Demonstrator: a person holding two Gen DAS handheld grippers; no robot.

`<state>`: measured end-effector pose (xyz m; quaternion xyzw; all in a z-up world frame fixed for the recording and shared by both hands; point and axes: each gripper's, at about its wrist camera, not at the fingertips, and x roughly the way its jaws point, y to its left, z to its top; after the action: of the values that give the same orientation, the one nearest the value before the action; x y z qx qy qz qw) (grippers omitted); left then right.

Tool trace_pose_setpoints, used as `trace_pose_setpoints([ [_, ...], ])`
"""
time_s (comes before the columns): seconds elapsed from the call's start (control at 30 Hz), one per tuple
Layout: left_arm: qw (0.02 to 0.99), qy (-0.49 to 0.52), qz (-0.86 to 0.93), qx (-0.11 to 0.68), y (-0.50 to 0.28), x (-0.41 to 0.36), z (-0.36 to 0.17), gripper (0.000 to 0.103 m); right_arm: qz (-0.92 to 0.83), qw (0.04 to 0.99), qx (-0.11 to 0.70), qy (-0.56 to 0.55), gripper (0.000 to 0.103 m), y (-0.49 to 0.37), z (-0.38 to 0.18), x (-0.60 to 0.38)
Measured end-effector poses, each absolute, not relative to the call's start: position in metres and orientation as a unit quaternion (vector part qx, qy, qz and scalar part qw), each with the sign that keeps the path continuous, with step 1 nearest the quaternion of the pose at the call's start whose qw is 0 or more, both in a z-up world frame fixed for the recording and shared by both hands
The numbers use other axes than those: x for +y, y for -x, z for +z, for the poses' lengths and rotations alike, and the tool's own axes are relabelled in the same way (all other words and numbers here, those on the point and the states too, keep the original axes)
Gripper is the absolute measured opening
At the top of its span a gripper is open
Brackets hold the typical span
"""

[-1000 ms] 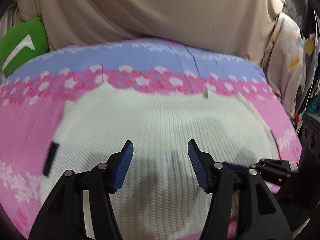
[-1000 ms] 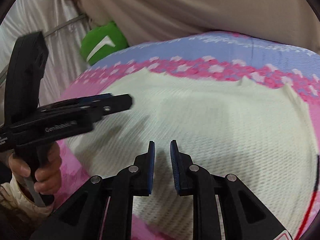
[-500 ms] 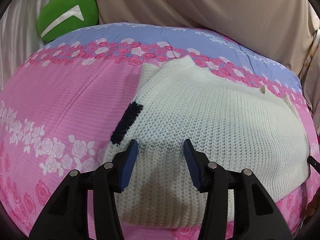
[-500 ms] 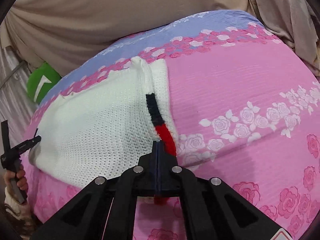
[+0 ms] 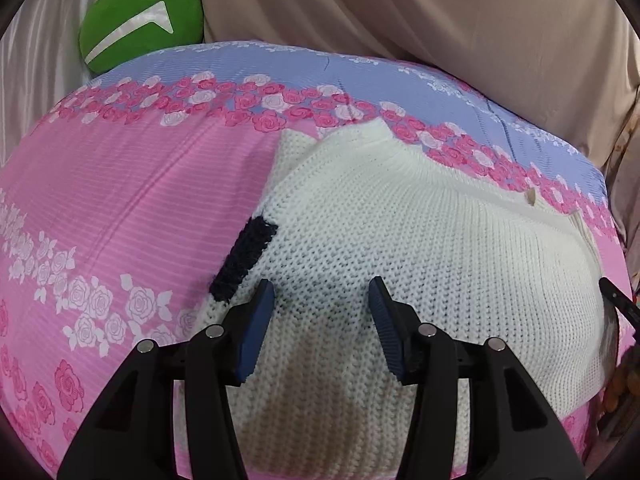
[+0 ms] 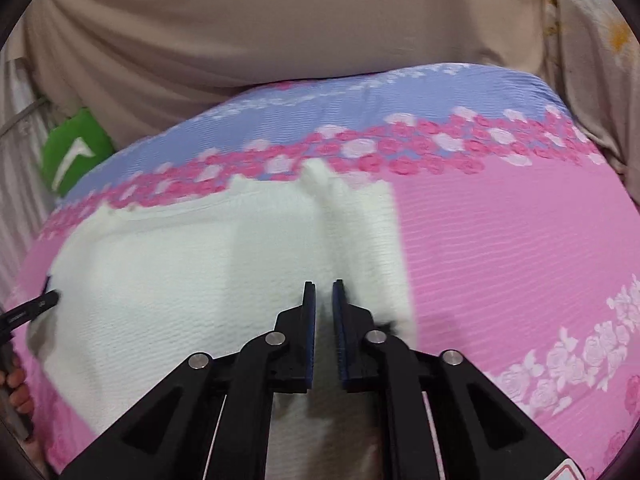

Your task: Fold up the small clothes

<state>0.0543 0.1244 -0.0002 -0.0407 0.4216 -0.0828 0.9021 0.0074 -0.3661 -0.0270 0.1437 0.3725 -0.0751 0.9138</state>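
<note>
L hand-held gripper (image 5: 322, 320): I see jaws spread wide, nothing held, over near edge of white knit sweater (image 5: 420, 248). R hand-held gripper (image 6: 324, 320): jaws nearly together w/ narrow gap, nothing gripped, over sweater's right side. Sweater lies flat on the pink floral bed (image 5: 120, 200); navy trim (image 5: 244, 264) at its left edge. Green cushion (image 5: 140, 16) far back-left.

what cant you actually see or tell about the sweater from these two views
- Left wrist: the white sweater's near hem, hidden behind the left gripper.
- Right wrist: knit and collar smeared by motion blur; the right gripper covers the dark trim beside it.
</note>
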Motion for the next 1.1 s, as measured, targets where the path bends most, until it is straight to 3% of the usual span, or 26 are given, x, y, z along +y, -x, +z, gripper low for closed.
trace_pose_setpoints([
  [0.07, 0.901, 0.047, -0.082, 0.423, -0.055, 0.125, 0.001, 0.048, -0.05, 0.903, 0.374, -0.205, 0.0, -0.005, -0.029, -0.383],
  [0.17, 0.901, 0.081, -0.094, 0.415, -0.05, 0.134, 0.013, 0.047, -0.079, 0.914, 0.364, -0.16, 0.002, 0.004, -0.009, -0.368],
  [0.2, 0.905, 0.088, -0.09, 0.407, -0.047, 0.14, 0.02, 0.047, -0.081, 0.919, 0.357, -0.148, 0.013, 0.007, -0.002, -0.36],
  [0.43, 0.916, 0.097, -0.074, 0.383, -0.05, 0.162, 0.045, 0.052, 0.057, 0.929, 0.353, -0.092, 0.013, -0.019, 0.03, -0.268],
  [0.63, 0.896, 0.078, -0.136, 0.414, -0.094, 0.113, 0.025, 0.053, 0.147, 0.891, 0.425, -0.064, 0.013, -0.074, -0.01, -0.198],
  [0.73, 0.888, 0.086, -0.133, 0.431, -0.112, 0.115, 0.004, 0.052, 0.06, 0.906, 0.418, -0.031, 0.002, -0.078, -0.019, -0.229],
  [0.93, 0.883, 0.104, -0.168, 0.425, -0.11, 0.134, 0.004, 0.049, -0.082, 0.892, 0.398, -0.197, 0.0, -0.045, -0.01, -0.386],
  [1.0, 0.888, 0.092, -0.164, 0.421, -0.108, 0.128, 0.003, 0.049, -0.097, 0.899, 0.377, -0.201, 0.014, -0.033, 0.004, -0.392],
  [1.1, 0.891, 0.082, -0.158, 0.418, -0.107, 0.123, 0.004, 0.051, -0.079, 0.907, 0.374, -0.177, 0.015, -0.042, 0.015, -0.373],
])
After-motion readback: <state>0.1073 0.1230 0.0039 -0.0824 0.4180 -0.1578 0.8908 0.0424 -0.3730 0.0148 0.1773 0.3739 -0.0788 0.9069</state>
